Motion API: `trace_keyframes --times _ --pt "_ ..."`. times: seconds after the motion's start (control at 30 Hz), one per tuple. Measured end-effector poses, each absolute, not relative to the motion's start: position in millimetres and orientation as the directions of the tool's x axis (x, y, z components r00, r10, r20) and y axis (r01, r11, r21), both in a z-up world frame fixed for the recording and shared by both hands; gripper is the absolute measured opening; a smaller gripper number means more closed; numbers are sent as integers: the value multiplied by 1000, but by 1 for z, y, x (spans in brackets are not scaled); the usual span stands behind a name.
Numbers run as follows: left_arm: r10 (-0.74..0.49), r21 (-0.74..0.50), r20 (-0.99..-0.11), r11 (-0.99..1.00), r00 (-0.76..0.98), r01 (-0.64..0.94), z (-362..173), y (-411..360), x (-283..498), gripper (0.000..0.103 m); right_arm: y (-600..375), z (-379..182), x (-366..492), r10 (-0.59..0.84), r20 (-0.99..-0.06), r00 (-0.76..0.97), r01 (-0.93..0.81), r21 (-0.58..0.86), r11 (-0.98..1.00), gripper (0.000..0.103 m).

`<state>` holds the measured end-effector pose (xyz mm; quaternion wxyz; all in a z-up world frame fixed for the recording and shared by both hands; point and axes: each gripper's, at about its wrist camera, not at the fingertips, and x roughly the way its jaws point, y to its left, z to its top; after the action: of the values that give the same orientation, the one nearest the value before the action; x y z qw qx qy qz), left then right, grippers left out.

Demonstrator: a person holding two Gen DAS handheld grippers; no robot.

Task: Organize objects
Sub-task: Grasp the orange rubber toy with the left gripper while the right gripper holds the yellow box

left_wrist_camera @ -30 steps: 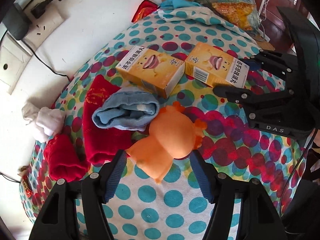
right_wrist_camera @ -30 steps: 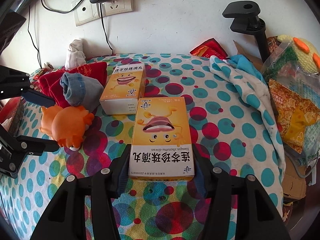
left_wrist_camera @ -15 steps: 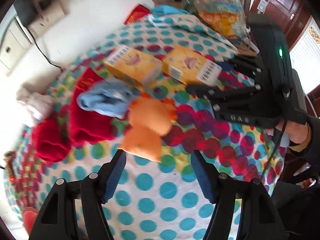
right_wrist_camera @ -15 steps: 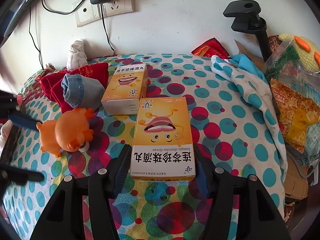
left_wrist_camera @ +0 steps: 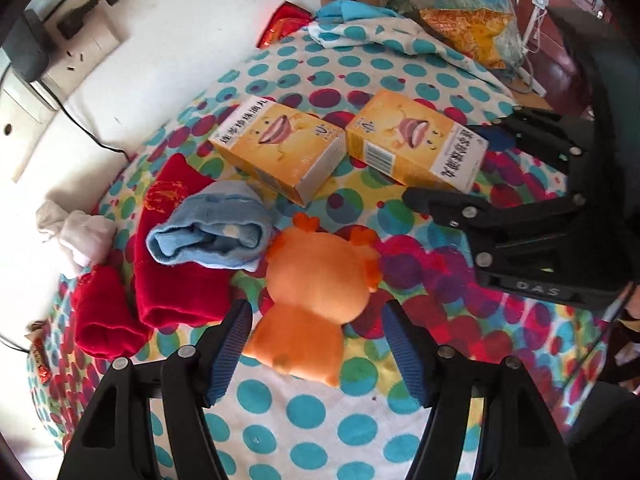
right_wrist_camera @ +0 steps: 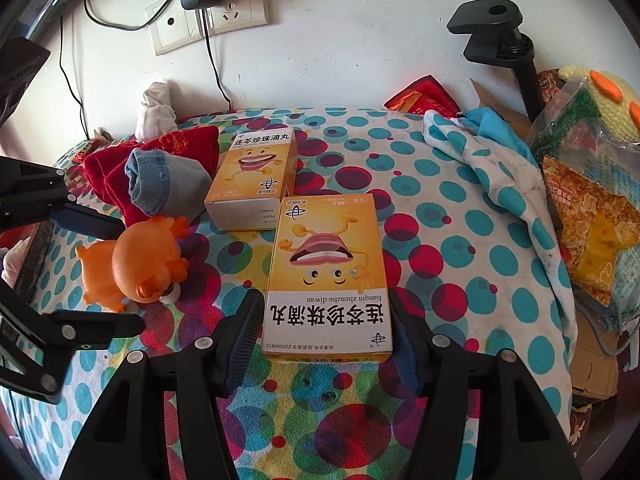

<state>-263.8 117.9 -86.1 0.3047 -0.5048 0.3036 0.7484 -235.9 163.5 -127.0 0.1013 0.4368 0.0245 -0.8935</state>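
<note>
An orange plush toy (left_wrist_camera: 316, 292) lies on the polka-dot tablecloth (left_wrist_camera: 304, 408); my left gripper (left_wrist_camera: 320, 344) is open with its fingers on either side of the toy's lower end. The toy also shows in the right wrist view (right_wrist_camera: 136, 264). My right gripper (right_wrist_camera: 326, 340) is open around the near end of a yellow medicine box (right_wrist_camera: 326, 272), which lies flat; this box also shows in the left wrist view (left_wrist_camera: 416, 144). A second yellow box (right_wrist_camera: 252, 178) lies just beyond it, also in the left wrist view (left_wrist_camera: 280, 148).
A rolled blue sock (left_wrist_camera: 208, 232) rests on red cloths (left_wrist_camera: 168, 280) left of the toy. White socks (left_wrist_camera: 76, 232) lie by the wall. Wall sockets with cables (right_wrist_camera: 208, 12), a black clamp stand (right_wrist_camera: 500, 36), a bunched spotted cloth (right_wrist_camera: 492, 168) and snack bags (right_wrist_camera: 592, 208) sit behind and right.
My left gripper swung away and came back, and now sits closer around the orange toy. The right gripper and its box have stayed put.
</note>
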Motion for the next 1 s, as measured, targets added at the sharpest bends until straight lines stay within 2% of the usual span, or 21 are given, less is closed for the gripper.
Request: trace_keyframes --times 0.07,0.1,0.23,0.27,0.3,0.43,0.8,1.0 --pt "139 165 -934 -647 -328 -744 -90 117 -262 68 163 -127 -236 -156 -786 -598 201 41 -979 59" --pt "139 169 -931 -655 -337 -737 -91 116 -262 63 163 -128 -236 -156 -786 -598 201 40 -979 59" --pt "138 192 -911 -692 -388 -696 -91 112 -256 56 160 -128 -235 -142 -788 -599 201 24 -979 58" --pt "139 189 -909 -702 -392 -686 -90 111 -255 52 160 -129 -235 -144 -787 -599 201 26 -979 58" --pt "146 178 -907 -716 -394 -675 -88 108 -253 43 160 -129 -234 -142 -787 -600 199 26 -980 58" --pt "198 99 -900 -774 -388 -625 -81 96 -244 43 158 -129 -234 -130 -789 -601 194 13 -981 57" --pt "200 63 -885 -844 -421 -532 -74 76 -194 44 155 -129 -233 -119 -790 -602 191 2 -982 56" --pt "157 94 -856 -889 -492 -448 -62 60 -167 44 155 -129 -233 -110 -789 -604 184 -4 -983 54"
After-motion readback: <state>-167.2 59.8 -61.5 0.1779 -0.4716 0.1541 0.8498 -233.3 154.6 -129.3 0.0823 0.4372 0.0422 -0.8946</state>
